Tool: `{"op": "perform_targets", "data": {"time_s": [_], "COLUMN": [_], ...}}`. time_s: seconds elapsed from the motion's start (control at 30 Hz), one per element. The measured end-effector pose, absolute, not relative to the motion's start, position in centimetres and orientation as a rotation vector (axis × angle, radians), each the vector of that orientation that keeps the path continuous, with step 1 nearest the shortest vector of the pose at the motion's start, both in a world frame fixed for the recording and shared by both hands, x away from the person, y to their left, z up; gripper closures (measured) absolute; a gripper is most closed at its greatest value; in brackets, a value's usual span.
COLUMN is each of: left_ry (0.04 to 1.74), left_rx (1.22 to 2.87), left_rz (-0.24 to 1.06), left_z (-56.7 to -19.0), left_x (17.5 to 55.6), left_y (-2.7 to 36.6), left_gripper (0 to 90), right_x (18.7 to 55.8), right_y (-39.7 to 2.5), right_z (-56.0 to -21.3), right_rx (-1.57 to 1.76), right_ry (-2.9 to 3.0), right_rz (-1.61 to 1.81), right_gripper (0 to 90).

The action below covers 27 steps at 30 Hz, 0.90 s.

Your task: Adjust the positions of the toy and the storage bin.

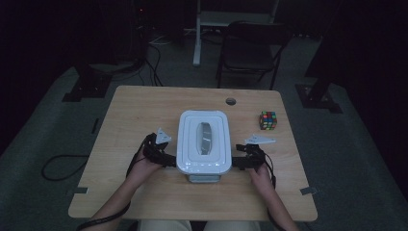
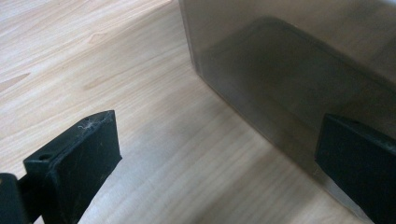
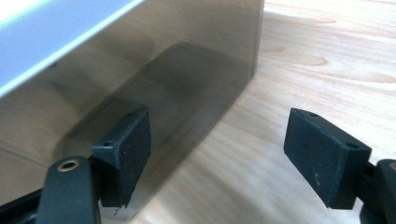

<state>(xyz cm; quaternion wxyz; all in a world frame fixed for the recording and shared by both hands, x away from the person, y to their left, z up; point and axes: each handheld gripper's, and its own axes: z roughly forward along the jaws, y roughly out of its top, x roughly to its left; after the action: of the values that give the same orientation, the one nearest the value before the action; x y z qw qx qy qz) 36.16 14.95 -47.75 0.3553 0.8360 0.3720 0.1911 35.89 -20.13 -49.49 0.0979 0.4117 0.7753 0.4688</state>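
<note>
Sitting at the middle of the wooden table (image 1: 139, 110), the white lidded box (image 1: 202, 142) has a gripper pressed close to each long side. Both the left gripper (image 1: 169, 159) and right gripper (image 1: 236, 162) stand wide open, holding nothing. A colour cube (image 1: 268, 120) lies well apart, toward the far right.

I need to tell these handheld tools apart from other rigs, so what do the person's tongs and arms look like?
Both tongs, left and right, are black, each topped by a grey three-cornered plate, with a black cable trailing back along the forearm. The pads are flat, rectangular black blocks with small screw holes. The forearms are bare, no sleeves visible.
</note>
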Motion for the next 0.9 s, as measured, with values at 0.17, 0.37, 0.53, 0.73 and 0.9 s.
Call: {"op": "perform_targets", "data": {"time_s": [0.17, 0.37, 0.53, 0.73, 0.9], "left_ry": [0.937, 0.897, 0.889, 0.880, 0.879], "left_rx": [2.178, 2.181, 2.184, 2.164, 2.154], "left_rz": [0.509, 0.486, 0.451, 0.442, 0.431], "left_z": [-47.6, -47.6, -47.9, -47.7, -47.7], "left_x": [34.9, 33.2, 32.3, 31.5, 31.1], "left_y": [14.7, 14.3, 14.4, 14.5, 14.6], "left_gripper": [0.8, 0.8, 0.8, 0.8, 0.8], "right_x": [34.9, 33.7, 32.6, 31.5, 30.4], "right_y": [-20.4, -21.0, -21.3, -21.4, -21.7], "right_z": [-49.6, -49.5, -49.2, -49.6, -50.1], "right_rx": [1.214, 1.201, 1.209, 1.210, 1.216], "right_ry": [2.299, 2.285, 2.267, 2.275, 2.284], "right_rz": [1.398, 1.424, 1.471, 1.461, 1.471], "right_gripper": [23.0, 23.4, 23.3, 23.3, 22.8]}}
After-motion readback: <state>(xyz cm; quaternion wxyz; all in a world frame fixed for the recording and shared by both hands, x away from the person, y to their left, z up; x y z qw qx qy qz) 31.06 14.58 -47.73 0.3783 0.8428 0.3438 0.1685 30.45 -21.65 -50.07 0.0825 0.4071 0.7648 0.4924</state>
